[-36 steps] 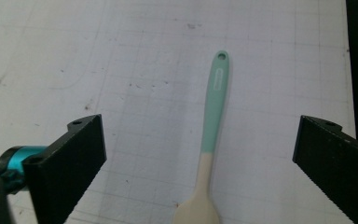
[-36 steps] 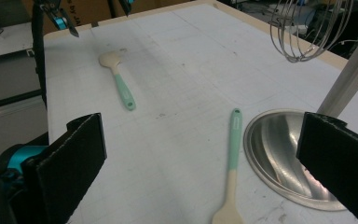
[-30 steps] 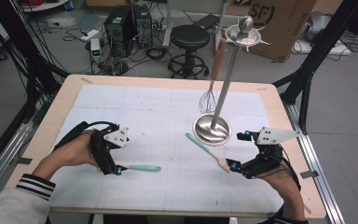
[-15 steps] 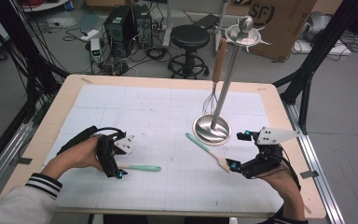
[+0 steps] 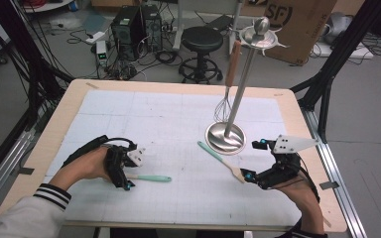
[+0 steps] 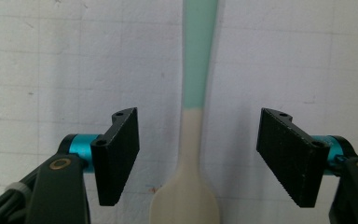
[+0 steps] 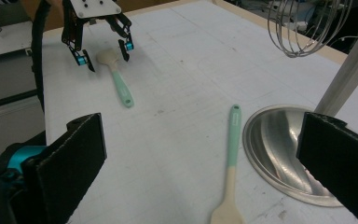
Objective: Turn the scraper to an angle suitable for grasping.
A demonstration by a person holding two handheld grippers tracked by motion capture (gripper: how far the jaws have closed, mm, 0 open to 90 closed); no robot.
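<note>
Change: left gripper (image 5: 123,174) lower than a second ago, jaws just narrowing around the near spatula (image 6: 192,154) — neck between the pads, pads not yet touching it.
Meaning: judging this as the start of a pickup; grip not yet made.
Spatula place: lying flat at lower left of the high view.
Axis: running left–right there; cream blade under the gripper, mint handle pointing right.
Right gripper (image 5: 259,168): resting at lower right, spread, holding nothing; second spatula (image 7: 230,163) lying ahead of it.
</note>
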